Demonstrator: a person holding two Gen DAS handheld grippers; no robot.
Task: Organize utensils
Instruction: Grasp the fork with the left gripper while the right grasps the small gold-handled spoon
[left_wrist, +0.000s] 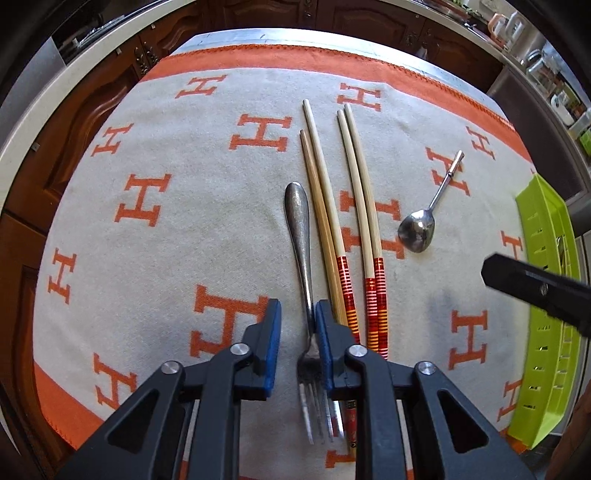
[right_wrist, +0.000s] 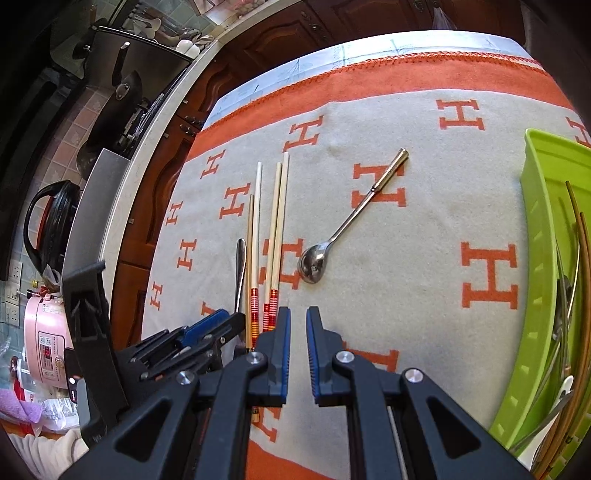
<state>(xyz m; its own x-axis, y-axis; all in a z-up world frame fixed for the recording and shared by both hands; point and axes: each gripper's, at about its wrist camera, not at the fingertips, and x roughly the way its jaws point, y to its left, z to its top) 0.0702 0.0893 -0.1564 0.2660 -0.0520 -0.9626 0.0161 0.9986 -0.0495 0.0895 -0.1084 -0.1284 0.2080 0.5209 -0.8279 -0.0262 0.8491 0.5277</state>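
Left wrist view: the left tongs stand apart over a fork lying on the blanket-covered worktop; the right-hand pad touches the fork's neck, the other pad is clear of it. Four chopsticks lie just beside the fork, a spoon farther right, and a green basket sits at the right edge.

Right wrist view: the right tongs hang slightly apart, gripping nothing, near the chopsticks' red ends. The spoon lies ahead. The green basket already holds utensils.
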